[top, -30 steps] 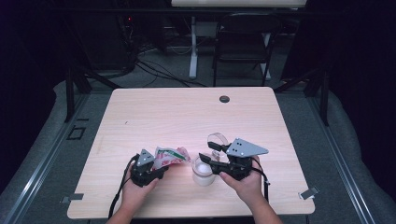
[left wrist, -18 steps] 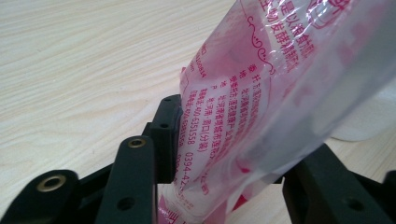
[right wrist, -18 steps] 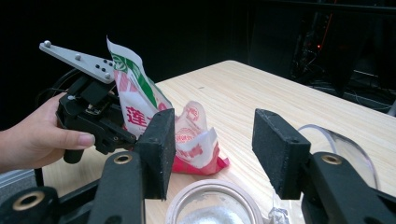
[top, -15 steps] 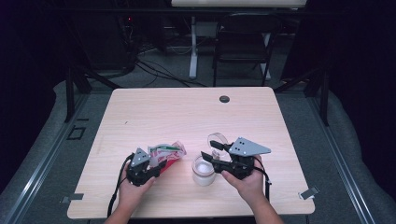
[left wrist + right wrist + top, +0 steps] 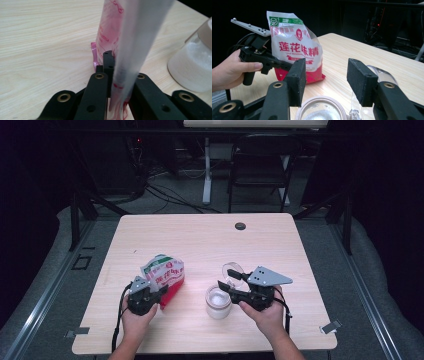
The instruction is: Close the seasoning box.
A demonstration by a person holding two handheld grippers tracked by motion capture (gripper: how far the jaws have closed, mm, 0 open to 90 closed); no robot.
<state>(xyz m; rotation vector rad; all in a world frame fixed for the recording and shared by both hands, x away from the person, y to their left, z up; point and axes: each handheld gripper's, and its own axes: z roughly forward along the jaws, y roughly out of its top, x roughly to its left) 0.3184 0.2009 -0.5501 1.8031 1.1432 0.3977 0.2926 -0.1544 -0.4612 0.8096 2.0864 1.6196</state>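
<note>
A red and white seasoning bag [image 5: 162,276] with a green top strip stands upright on the table [image 5: 200,240], left of centre. My left gripper [image 5: 151,295] is shut on the bag's near side edge [image 5: 110,32], jaws pinching the plastic. An open jar [image 5: 218,301] of white powder stands to the right of the bag. My right gripper [image 5: 225,287] hovers open just above and behind the jar [image 5: 320,110], with nothing between its pads [image 5: 297,77]. Across the jar, the right gripper view also takes in the bag [image 5: 295,47] and the left gripper [image 5: 274,63].
A clear round lid [image 5: 233,271] lies on the table just behind the right gripper, also at the right jaw [image 5: 382,75]. A black grommet [image 5: 240,226] sits near the far edge. A chair [image 5: 260,160] and cables stand beyond the table.
The bag went from lying low beside the jar to standing upright, and my left gripper pulled it leftwards away from the jar. The right gripper stayed at the jar.
</note>
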